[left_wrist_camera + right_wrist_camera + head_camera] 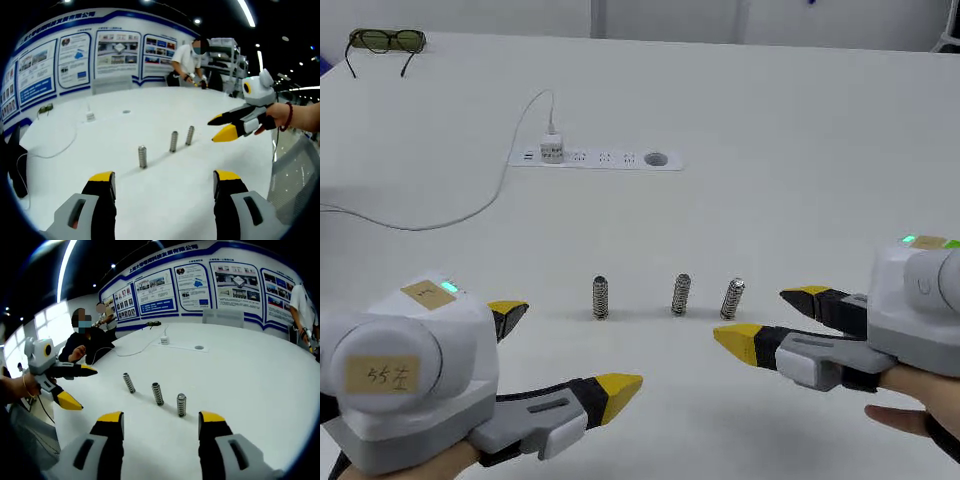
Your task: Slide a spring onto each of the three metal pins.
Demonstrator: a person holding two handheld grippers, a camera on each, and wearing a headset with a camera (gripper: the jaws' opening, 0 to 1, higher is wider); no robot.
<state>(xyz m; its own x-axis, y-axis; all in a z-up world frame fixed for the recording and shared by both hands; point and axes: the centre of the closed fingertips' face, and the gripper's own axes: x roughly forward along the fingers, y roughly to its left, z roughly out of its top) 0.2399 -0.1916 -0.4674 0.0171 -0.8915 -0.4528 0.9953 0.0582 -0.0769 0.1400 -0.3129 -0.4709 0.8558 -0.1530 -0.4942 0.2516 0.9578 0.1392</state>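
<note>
Yellow tips are the nearest thing I see. My left gripper (568, 347) sits low and close. Its jaws are wide apart, with nothing between them. My right gripper (762, 314) is a bit further in, on the other side. Its jaws are apart too and hold nothing. Both hang just above the white table (770, 120) and touch no spring.

A little past the tips, three springs stand in a row between the two grippers. The left spring (600, 298) is straight up. The middle spring (681, 294) and the right spring (732, 298) seem to lean a tiny bit, but that may be my camera. Each one has a small round pin top (737, 284) poking out, so I think every pin has its spring on.

So I judge the job is done, or very nearly. All I would check is that each spring has slid all the way down. I can't tell that from here.

Further back lies a power strip (595, 158) with a white cord (470, 210). Far off in the corner is a pair of glasses (385, 40).
</note>
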